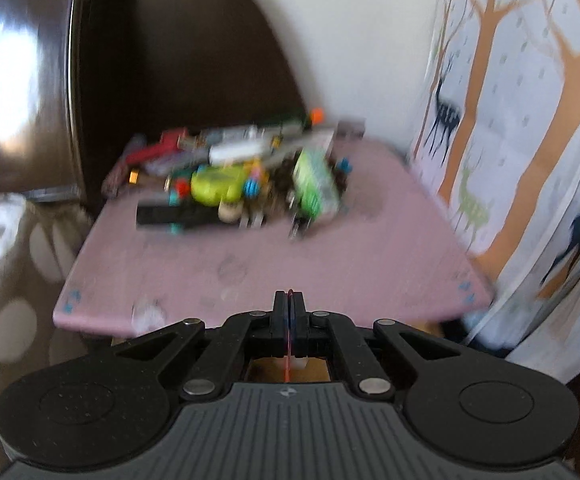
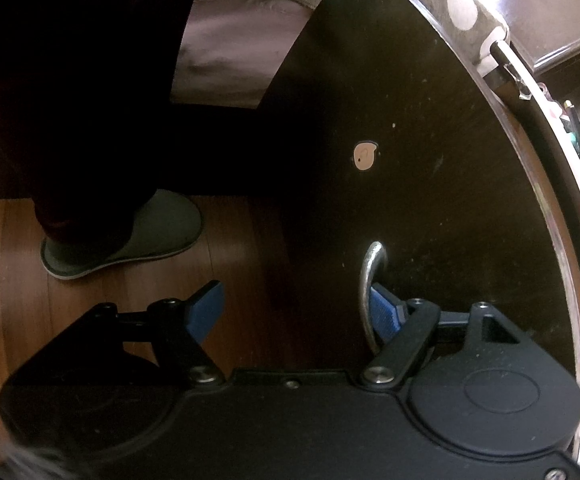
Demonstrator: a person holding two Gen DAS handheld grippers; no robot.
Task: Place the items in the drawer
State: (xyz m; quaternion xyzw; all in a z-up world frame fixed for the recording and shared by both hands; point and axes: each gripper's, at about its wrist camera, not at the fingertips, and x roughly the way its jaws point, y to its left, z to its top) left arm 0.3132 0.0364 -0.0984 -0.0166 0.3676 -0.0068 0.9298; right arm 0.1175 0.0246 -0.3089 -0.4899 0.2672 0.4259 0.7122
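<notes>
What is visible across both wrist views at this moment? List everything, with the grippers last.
Table: one, pink, centre of the left wrist view.
Pile of small items: one heap, mixed colours, far half of the table; too blurred to count.
Curtain: one, white with orange trees and deer, right.
Dark panel: one, glossy dark brown, fills the right wrist view.
Metal handle: one, silver loop, on the panel.
Keyhole plate: one, pale, above the handle.
Slipper: one, grey, on the wooden floor.
Spotted fabric: brown with pale dots, left.
Left gripper: black, shut, empty, before the table.
Right gripper: open, blue pads; one finger inside the handle loop.
</notes>
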